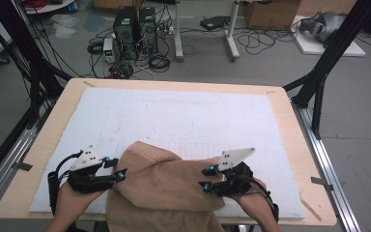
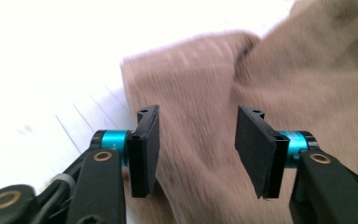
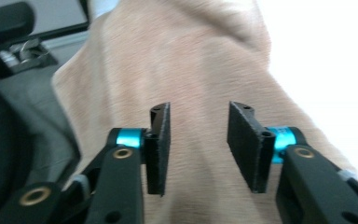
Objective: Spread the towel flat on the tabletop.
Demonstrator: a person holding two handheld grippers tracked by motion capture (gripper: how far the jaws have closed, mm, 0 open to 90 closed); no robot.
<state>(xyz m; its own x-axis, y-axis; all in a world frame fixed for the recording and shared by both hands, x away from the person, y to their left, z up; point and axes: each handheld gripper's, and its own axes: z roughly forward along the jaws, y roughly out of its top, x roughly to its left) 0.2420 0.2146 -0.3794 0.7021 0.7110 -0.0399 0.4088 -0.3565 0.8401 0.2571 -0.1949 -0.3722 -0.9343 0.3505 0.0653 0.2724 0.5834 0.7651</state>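
A tan towel (image 1: 164, 186) lies bunched on the near middle of the white mat (image 1: 183, 111), and its lower part hangs over the table's front edge. My left gripper (image 1: 116, 167) sits at the towel's left edge, pointing right, with its jaws apart. In the left gripper view the towel (image 2: 200, 84) lies behind the gap of the left gripper (image 2: 196, 140), and the pads are clear of it. My right gripper (image 1: 206, 178) is over the towel's right part, pointing left. In the right gripper view the right gripper (image 3: 198, 140) stands open above the towel (image 3: 191, 60), not pressing on it.
The mat covers most of a wooden table (image 1: 290, 121). Black frame struts (image 1: 319, 82) rise at the table's left and right sides. Computer towers (image 1: 135, 29) and cables stand on the floor beyond the far edge.
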